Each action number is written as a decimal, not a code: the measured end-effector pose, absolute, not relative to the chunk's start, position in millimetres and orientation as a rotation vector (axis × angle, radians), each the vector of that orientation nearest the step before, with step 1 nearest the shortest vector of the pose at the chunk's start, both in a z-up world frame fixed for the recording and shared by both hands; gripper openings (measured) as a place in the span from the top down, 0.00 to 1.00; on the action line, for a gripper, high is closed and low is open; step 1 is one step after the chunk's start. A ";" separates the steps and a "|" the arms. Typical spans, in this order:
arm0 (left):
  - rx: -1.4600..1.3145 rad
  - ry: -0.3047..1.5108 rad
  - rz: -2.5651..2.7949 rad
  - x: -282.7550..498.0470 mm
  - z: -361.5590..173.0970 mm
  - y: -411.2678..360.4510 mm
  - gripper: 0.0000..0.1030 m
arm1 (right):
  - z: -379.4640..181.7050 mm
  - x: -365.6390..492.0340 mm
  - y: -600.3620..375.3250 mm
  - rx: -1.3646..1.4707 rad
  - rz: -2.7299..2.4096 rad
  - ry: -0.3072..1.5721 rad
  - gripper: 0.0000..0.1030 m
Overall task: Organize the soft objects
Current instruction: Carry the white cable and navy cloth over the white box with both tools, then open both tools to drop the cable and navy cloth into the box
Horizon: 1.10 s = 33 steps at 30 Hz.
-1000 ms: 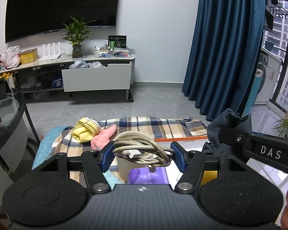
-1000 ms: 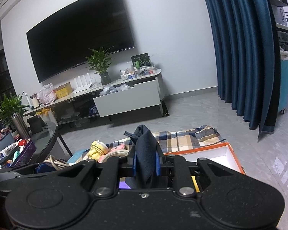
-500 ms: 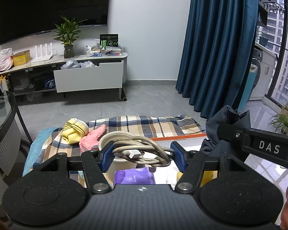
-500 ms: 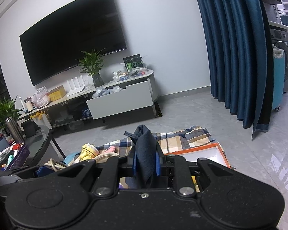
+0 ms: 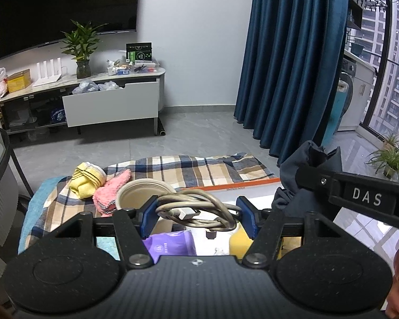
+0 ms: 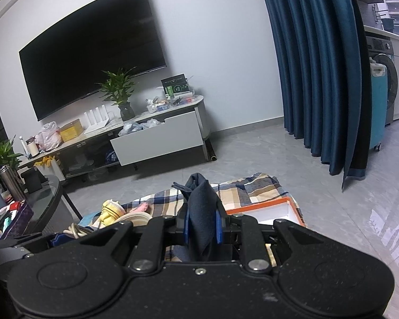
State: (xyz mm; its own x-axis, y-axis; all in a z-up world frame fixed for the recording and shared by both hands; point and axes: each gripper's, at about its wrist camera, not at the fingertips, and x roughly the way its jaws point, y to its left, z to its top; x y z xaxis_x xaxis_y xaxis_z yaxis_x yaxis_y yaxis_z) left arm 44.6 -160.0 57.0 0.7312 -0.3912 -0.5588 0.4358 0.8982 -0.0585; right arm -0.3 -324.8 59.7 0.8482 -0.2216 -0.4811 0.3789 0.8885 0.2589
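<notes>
My left gripper [image 5: 198, 214] is shut on a coiled beige charging cable [image 5: 202, 207], its blue pads pressing the bundle from both sides. My right gripper [image 6: 202, 226] is shut on a dark navy cloth [image 6: 200, 212] that sticks up between its pads; the same cloth [image 5: 303, 170] shows at the right of the left wrist view. On a plaid blanket [image 5: 199, 167] lie a yellow rolled cloth [image 5: 86, 179] and a pink fuzzy cloth [image 5: 111, 190]. A white box with an orange rim [image 6: 274, 210] sits on the blanket's right side.
A white round container [image 5: 143, 191], a purple packet [image 5: 170, 244] and a yellow item [image 5: 240, 242] sit below the left gripper. A dark round table [image 6: 40, 199] stands at the left. A TV console [image 5: 111, 101] lines the far wall, with blue curtains [image 5: 292, 66] to the right.
The left wrist view has shifted, so the blanket and cloths sit further left and lower than before. Both grips look unchanged.
</notes>
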 end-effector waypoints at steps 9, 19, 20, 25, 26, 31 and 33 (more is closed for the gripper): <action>0.087 0.618 -0.485 46.5 50.8 -173.0 0.38 | 54.4 -4.2 -339.9 0.366 -0.358 0.463 0.77; 0.097 0.645 -0.528 44.8 42.6 -191.5 0.38 | 45.9 -13.1 -358.3 0.380 -0.397 0.472 0.77; 0.100 0.645 -0.531 44.4 42.0 -193.9 0.38 | 45.3 -13.5 -360.0 0.381 -0.400 0.473 0.77; 0.109 0.648 -0.551 43.5 40.2 -202.1 0.38 | 41.0 -15.9 -366.9 0.387 -0.420 0.481 0.77; 0.111 0.648 -0.554 43.2 39.9 -203.2 0.38 | 40.1 -16.3 -368.7 0.388 -0.422 0.482 0.77; 0.117 0.648 -0.572 40.1 38.8 -209.6 0.38 | 37.6 -18.1 -373.7 0.394 -0.431 0.487 0.76; 0.117 0.649 -0.586 39.4 38.7 -213.0 0.38 | 37.1 -19.5 -374.1 0.395 -0.437 0.487 0.76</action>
State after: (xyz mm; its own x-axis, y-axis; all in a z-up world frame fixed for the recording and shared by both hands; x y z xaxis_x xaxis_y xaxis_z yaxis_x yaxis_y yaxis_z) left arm 39.4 -213.0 38.7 0.6416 -0.4772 -0.6005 0.5484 0.8328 -0.0759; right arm -19.5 -374.1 37.1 0.7961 -0.3040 -0.5233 0.4871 0.8350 0.2560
